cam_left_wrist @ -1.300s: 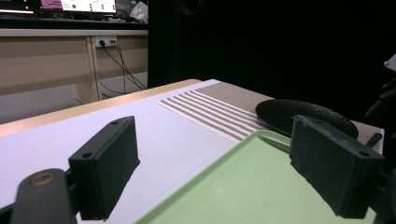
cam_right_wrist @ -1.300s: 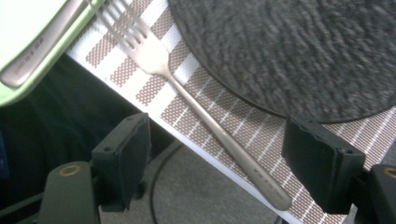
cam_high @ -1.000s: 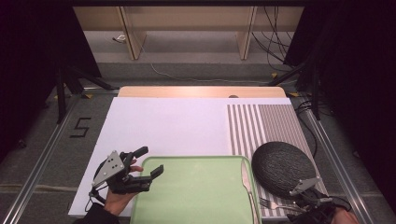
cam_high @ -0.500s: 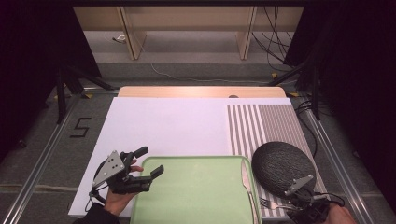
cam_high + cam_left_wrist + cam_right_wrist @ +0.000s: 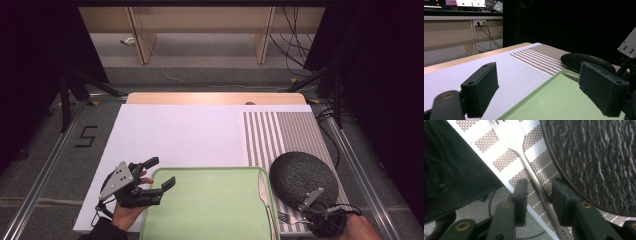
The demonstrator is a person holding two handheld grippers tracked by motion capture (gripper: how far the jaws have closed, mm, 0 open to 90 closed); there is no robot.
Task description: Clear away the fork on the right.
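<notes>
Right gripper point(image 5: 539, 192) closing around the fork point(image 5: 524, 155) beside the dark plate point(image 5: 304, 178).

The fork lies on the striped placemat point(image 5: 280, 131), just beside the near-left rim of the dark plate, with its tines pointing toward the green tray point(image 5: 210, 205). The right gripper's jaws have just been closing and now stand on either side of the fork handle; a narrow gap shows on the left side, so the grip is not yet complete. A knife point(image 5: 263, 187) lies on the tray's edge nearest the plate. The left gripper point(image 5: 155, 175) is released, jaws spread wide with nothing between them, at the tray's corner farthest from the plate, one jaw above the tray and the other over the white table surface point(image 5: 175, 135).
</notes>
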